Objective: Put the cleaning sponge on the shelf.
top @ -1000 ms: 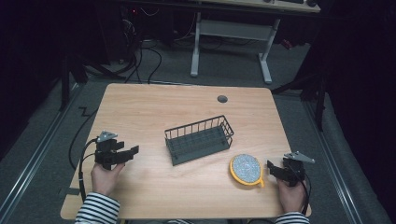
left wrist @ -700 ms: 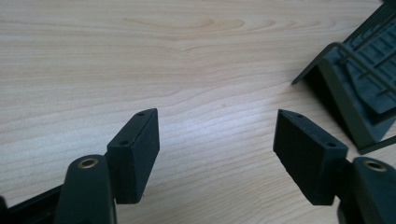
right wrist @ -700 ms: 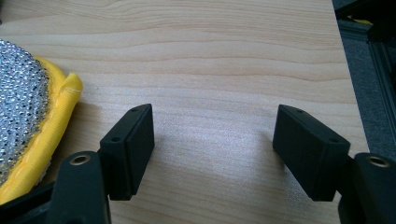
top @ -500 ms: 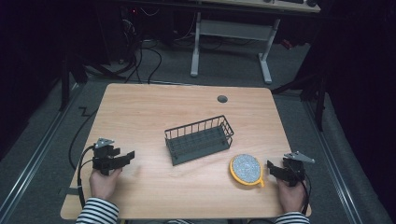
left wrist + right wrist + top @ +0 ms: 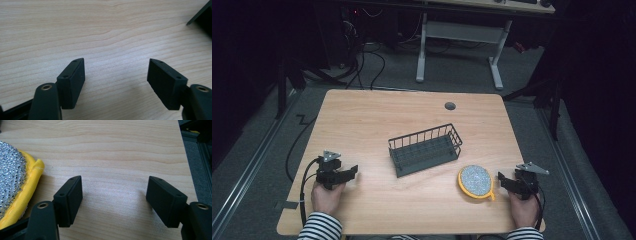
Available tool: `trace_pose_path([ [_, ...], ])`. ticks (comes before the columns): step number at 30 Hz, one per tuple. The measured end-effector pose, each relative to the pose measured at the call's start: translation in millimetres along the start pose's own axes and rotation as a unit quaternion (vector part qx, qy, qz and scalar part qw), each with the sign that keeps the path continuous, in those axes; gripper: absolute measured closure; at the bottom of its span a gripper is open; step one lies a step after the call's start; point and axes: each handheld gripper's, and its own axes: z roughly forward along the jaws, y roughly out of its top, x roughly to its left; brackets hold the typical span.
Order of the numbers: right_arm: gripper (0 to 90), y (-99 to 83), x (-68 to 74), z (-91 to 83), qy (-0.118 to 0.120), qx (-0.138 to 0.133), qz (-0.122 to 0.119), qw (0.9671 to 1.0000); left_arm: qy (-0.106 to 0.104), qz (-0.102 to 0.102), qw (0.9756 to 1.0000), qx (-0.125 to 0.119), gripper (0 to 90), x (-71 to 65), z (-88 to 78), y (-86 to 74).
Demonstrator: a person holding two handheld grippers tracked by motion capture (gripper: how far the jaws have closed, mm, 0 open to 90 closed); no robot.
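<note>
From the high view I take in the whole wooden desk (image 5: pixel 362 120): a dark wire basket (image 5: pixel 425 150) at its centre, and a round scouring pad (image 5: pixel 476 181) near the front right corner. My right gripper (image 5: pixel 503 181) rests at that corner, just beside the pad's right edge and apart from it. My left gripper (image 5: pixel 351 172) sits near the front left corner, well apart from both basket and pad.

The right gripper view gives me what the high view cannot: the pad (image 5: pixel 12 180) has a glittering silver mesh face and a stitched yellow fabric rim, lying left of my spread jaws with bare wood grain between them.

In the left gripper view, my jaws stand apart, having just opened further, with nothing between them but pale grain; the basket's dark corner (image 5: pixel 202 15) shows at the upper right.
</note>
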Motion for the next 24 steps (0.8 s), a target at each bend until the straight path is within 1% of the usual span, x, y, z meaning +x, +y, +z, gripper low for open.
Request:
trace_pose_path([
  [4,29.4,0.0,0.0,0.0,0.001,0.000,0.000,1.0000,0.008,-0.003,1.0000,-0.002,31.1,2.6,2.1,-2.7],
  [7,29.4,0.1,-0.1,-0.1,0.003,0.000,-0.001,1.0000,0.016,-0.001,0.9998,-0.007,30.8,2.4,3.4,-2.9],
  [9,29.7,0.1,-0.1,0.0,0.004,0.000,-0.002,1.0000,0.021,0.008,0.9997,-0.008,30.6,0.8,4.6,-3.2],
  [11,30.3,0.2,-0.7,-0.1,0.006,0.000,0.000,1.0000,0.030,0.024,0.9992,-0.010,30.4,-1.6,5.9,-4.3],
  [12,30.2,0.2,-0.7,-0.1,0.006,-0.001,0.000,1.0000,0.036,0.036,0.9986,-0.013,29.9,-3.5,6.8,-5.7],
  [13,29.7,0.3,-0.2,0.1,0.004,0.000,-0.002,1.0000,0.034,0.036,0.9986,-0.021,28.9,-3.6,7.4,-7.6],
  [17,26.8,0.6,-0.8,0.4,0.010,0.002,-0.008,0.9999,0.034,0.033,0.9986,-0.022,28.4,-3.6,6.4,-8.7],
  [20,27.6,0.5,-1.9,0.3,0.016,0.001,-0.010,0.9998,0.035,0.033,0.9986,-0.022,28.3,-3.9,6.6,-8.7],
  [22,28.1,1.3,-1.8,-0.2,0.013,0.006,-0.005,0.9999,0.034,0.033,0.9986,-0.021,28.3,-3.8,6.5,-8.7],
  [23,28.7,3.0,-0.7,-0.8,0.007,0.015,-0.001,0.9999,0.035,0.033,0.9986,-0.022,28.2,-3.8,6.6,-8.7],
  [24,29.1,3.9,-0.4,-0.7,0.005,0.018,-0.003,0.9998,0.035,0.033,0.9986,-0.022,28.3,-3.8,6.6,-8.7],
])
